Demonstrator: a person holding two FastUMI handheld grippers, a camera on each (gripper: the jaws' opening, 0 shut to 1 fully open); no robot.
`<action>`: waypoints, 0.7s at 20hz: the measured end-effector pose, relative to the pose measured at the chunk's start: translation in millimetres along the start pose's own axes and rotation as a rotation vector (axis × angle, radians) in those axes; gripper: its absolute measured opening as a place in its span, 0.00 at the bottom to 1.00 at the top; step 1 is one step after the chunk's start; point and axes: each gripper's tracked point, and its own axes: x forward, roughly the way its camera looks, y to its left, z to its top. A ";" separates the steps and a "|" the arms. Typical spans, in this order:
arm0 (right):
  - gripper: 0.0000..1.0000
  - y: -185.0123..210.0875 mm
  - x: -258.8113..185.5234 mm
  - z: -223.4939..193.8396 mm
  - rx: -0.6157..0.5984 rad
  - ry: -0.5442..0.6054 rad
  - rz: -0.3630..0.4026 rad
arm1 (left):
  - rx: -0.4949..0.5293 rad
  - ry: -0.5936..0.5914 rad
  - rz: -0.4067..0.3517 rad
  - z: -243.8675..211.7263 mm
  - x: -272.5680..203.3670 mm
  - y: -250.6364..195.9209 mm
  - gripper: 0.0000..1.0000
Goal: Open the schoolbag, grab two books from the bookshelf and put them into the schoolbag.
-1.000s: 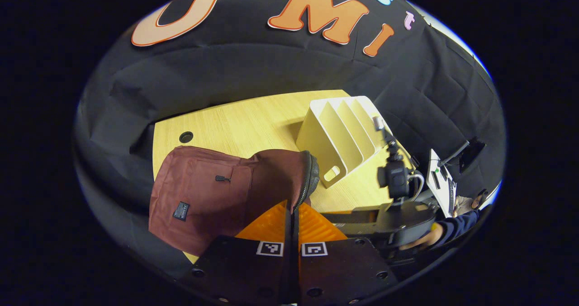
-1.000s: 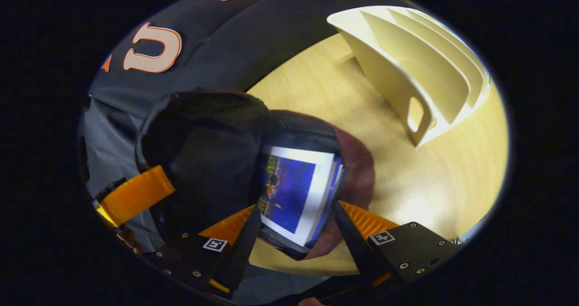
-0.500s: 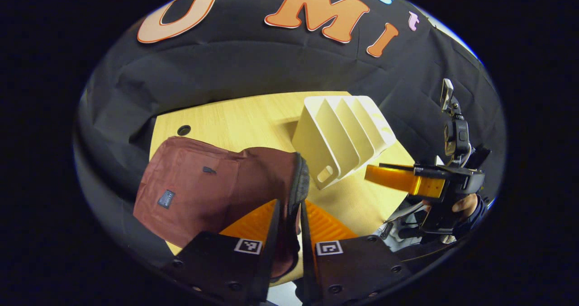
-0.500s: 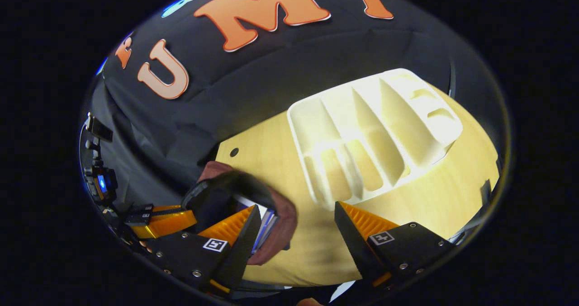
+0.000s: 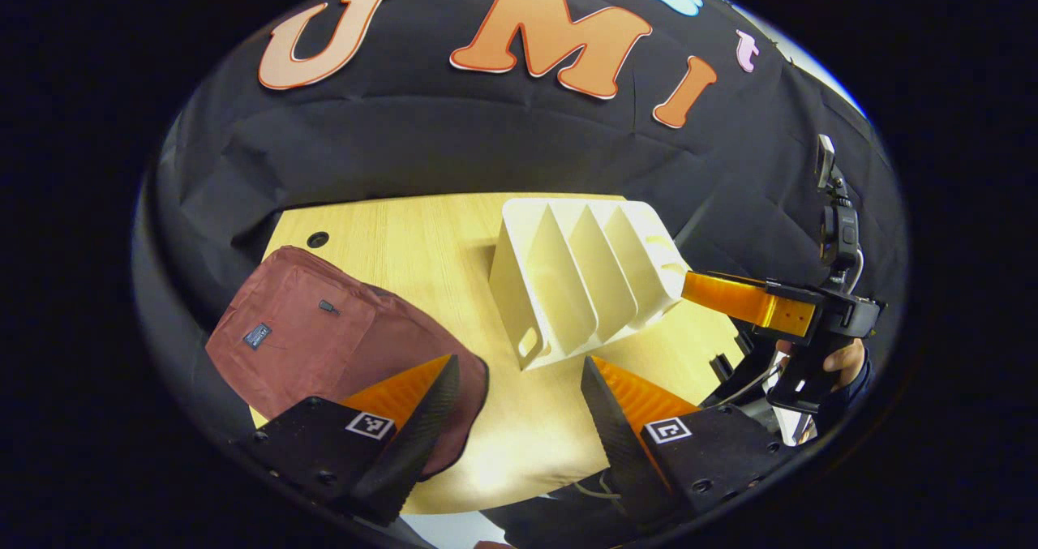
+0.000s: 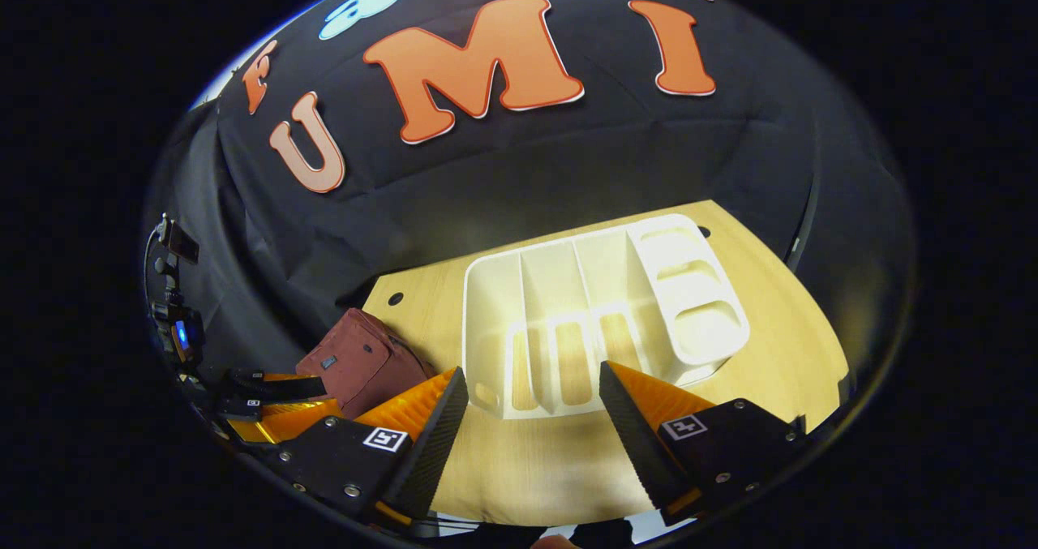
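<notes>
The schoolbag [image 5: 324,346] lies slumped on the wooden table [image 5: 422,241], to the left of the bookshelf [image 5: 580,277] as the left gripper view has it, near it but apart. That view shows the bag's maroon front with a small dark label and a zipper pull; its near edge runs behind the left gripper's [image 5: 519,407] left finger. The right gripper view shows the schoolbag [image 6: 361,362] only as a small maroon lump beside the bookshelf's [image 6: 600,310] left end.

The bookshelf is cream-coloured. From the left gripper view its tall dividers and a slotted end wall face the camera; the right gripper view looks into its compartments from above and shows a row of slots along the near side.

The left gripper's fingers stand wide apart with nothing between them, above the table's near edge in front of the bookshelf. The right gripper [image 6: 531,407] is likewise spread wide and holds nothing, just in front of the bookshelf. The left gripper view also catches the right gripper [image 5: 730,298] from the side, at the bookshelf's right end, with a hand [image 5: 839,362] on its handle.
</notes>
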 end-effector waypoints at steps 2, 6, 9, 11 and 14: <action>0.97 -22.4 -19.5 15.7 -0.053 -0.052 0.001 | 0.021 -0.047 0.033 9.3 -0.9 -25.5 0.98; 0.97 -49.1 -54.4 51.7 -0.143 -0.181 0.003 | 0.052 -0.196 0.131 30.1 -12.7 -71.6 0.98; 0.97 -64.7 -78.9 77.4 -0.203 -0.286 0.001 | 0.042 -0.395 0.210 56.5 -29.4 -91.9 0.98; 0.97 -67.1 -89.3 88.0 -0.223 -0.336 0.015 | 0.053 -0.521 0.278 74.2 -48.3 -100.5 0.98; 1.00 -65.0 -100.5 100.7 -0.229 -0.397 0.050 | 0.058 -0.669 0.334 93.6 -77.2 -117.4 0.97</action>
